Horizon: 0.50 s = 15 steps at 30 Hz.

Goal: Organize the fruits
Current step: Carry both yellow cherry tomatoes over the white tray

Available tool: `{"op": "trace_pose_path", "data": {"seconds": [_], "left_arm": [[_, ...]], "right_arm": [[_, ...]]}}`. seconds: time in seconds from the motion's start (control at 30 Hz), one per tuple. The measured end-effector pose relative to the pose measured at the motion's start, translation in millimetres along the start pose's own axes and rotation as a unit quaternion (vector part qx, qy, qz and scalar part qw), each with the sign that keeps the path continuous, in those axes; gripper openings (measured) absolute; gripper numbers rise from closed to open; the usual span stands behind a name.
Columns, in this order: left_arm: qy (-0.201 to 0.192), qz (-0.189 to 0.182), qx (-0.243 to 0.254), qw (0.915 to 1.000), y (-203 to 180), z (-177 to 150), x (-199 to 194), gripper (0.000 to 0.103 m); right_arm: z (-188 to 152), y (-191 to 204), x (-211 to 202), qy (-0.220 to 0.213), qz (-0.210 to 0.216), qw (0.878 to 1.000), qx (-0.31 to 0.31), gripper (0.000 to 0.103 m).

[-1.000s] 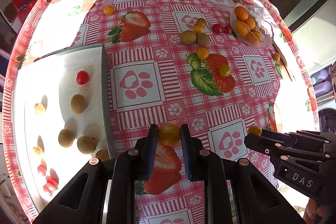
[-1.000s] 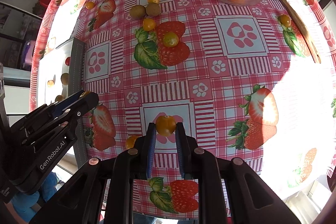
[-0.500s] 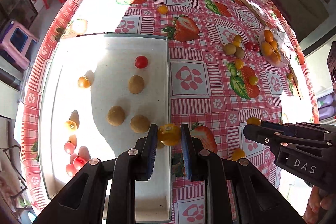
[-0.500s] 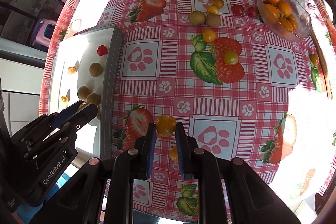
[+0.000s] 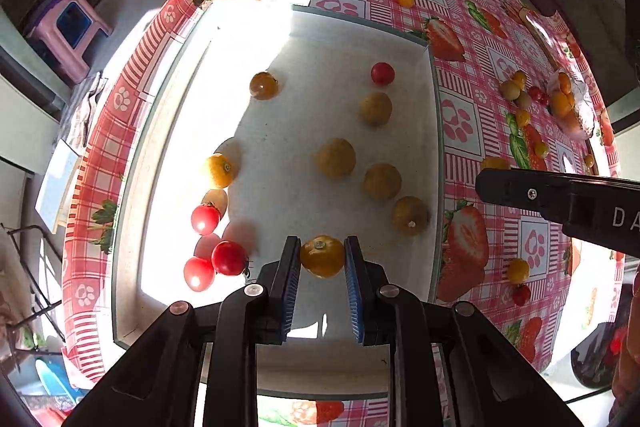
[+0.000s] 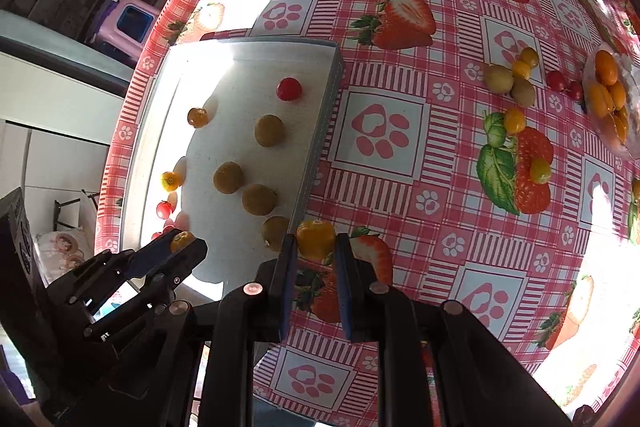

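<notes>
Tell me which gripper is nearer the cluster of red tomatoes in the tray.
Left. The left gripper, shut on a yellow tomato, is over the tray just beside the red tomatoes. The right gripper is past the tray's edge, over the tablecloth.

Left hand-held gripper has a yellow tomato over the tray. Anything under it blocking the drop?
Nothing visible does. The left hand-held gripper holds the yellow tomato over a bare patch of the white tray. Nearest fruit sit off to the sides: a red tomato on its left, a brown fruit on its right.
</notes>
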State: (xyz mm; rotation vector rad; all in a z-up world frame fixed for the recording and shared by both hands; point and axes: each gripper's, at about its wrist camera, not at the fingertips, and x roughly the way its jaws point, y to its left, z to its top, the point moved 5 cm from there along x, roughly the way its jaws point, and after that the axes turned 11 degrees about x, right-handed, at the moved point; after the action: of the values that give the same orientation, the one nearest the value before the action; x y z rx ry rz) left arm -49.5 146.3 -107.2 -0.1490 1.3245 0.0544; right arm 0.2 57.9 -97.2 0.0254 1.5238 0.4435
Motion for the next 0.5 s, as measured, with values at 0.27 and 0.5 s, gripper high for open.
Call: {"op": "trace_pose_path", "data": {"seconds": [0.27,0.5], "left_arm": [[0.013,0.008,-0.006,0.9999,7.4,-15.9,15.3,0.024],[0.014,0.01,0.002,0.9998,4.9,-17.7,23.2,0.024]], "right_arm": [[26.3,37.8,29.1,0.013,0.012,1.0,-0.021,0.021],[52.9,75.0,58.5,0.02,0.009,0.997,-0.068,0.021]]}}
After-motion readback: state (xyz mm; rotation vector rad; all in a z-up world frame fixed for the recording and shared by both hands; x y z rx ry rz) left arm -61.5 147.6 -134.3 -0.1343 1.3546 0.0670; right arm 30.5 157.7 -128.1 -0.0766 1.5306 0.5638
